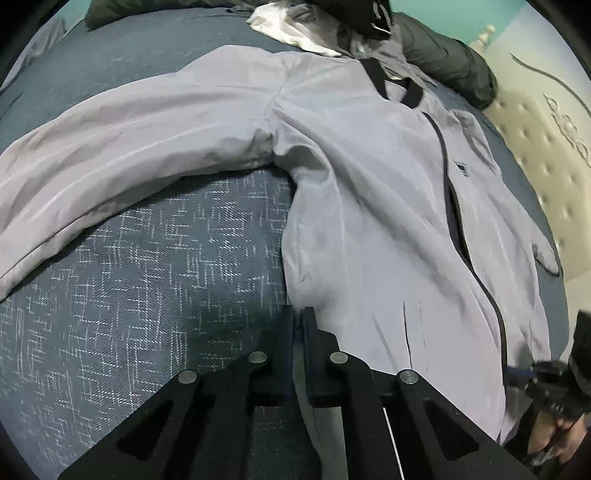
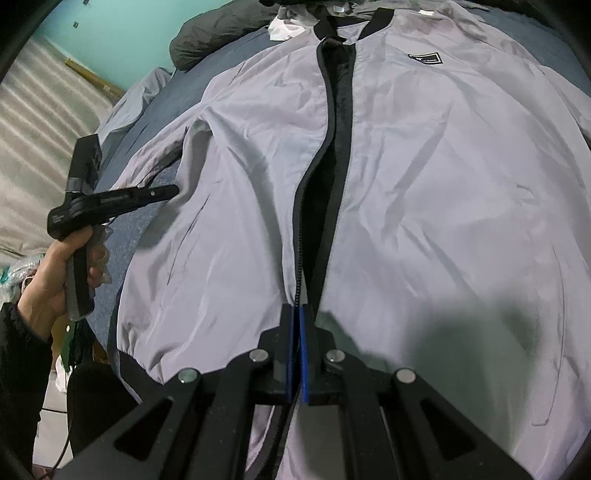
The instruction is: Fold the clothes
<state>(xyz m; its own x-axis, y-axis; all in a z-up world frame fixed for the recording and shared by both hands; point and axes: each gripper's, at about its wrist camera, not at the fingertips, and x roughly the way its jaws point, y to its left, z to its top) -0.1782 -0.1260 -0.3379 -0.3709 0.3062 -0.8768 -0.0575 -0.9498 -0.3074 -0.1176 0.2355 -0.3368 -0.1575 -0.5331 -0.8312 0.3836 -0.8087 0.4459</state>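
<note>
- The left gripper [image 1: 298, 317] has its two fingers pressed together, pinching the side edge of the grey jacket [image 1: 369, 206] low on the body; a strip of grey cloth runs down between the fingers toward the camera.
- The right gripper [image 2: 297, 314] is likewise clenched, its blue pads [image 2: 303, 354] closed on the jacket's front opening at the lower end of the black zipper [image 2: 299, 236].
- In the right wrist view the left gripper [image 2: 173, 191] shows from the side, held in a person's hand [image 2: 51, 280] with a dark sleeve [image 2: 22, 354], its tips touching the jacket's side just below the armpit.
- In the left wrist view the right-hand tool [image 1: 561, 384] appears at the right edge, by the jacket's hem.
- The jacket lies face up and spread on a dark blue patterned bed cover [image 1: 147, 288], partly unzipped, with a black collar [image 2: 380, 16] and a small dark chest badge [image 2: 424, 58].
- One sleeve [image 1: 122, 147] stretches out sideways across the cover.
- Beyond the collar lie a white garment [image 1: 291, 29] and a dark padded item [image 1: 447, 62].
- A tufted cream headboard [image 1: 543, 155] stands at the bed's edge.
</note>
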